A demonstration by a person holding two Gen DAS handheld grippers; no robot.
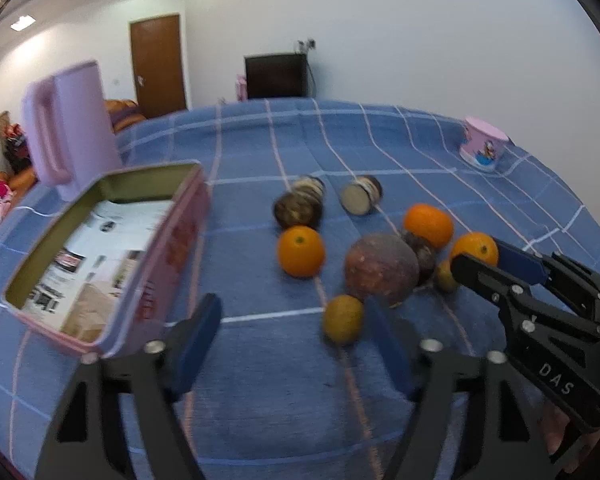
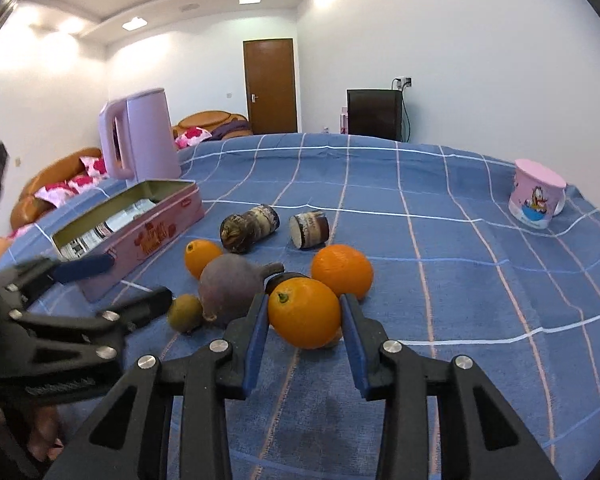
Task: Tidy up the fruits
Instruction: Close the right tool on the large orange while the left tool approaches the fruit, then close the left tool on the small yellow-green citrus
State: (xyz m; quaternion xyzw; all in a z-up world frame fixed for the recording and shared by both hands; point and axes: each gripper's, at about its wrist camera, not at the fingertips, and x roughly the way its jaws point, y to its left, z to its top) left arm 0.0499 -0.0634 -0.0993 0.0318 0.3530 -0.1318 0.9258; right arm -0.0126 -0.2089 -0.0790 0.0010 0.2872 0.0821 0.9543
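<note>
The right gripper (image 2: 305, 316) has its blue pads pressed on either side of the nearest orange (image 2: 304, 314), which rests on the blue checked cloth (image 2: 460, 280). Lifting could nudge the second orange (image 2: 342, 270) at its one o'clock, or the dark purple fruit (image 2: 230, 294) touching at nine o'clock, and set them rolling. The left gripper (image 1: 296, 344), angled downward, stands half open and empty, with the small yellow-green fruit (image 1: 343, 319) near its right finger. The pink tin (image 1: 100, 256) waits open at ten o'clock.
</note>
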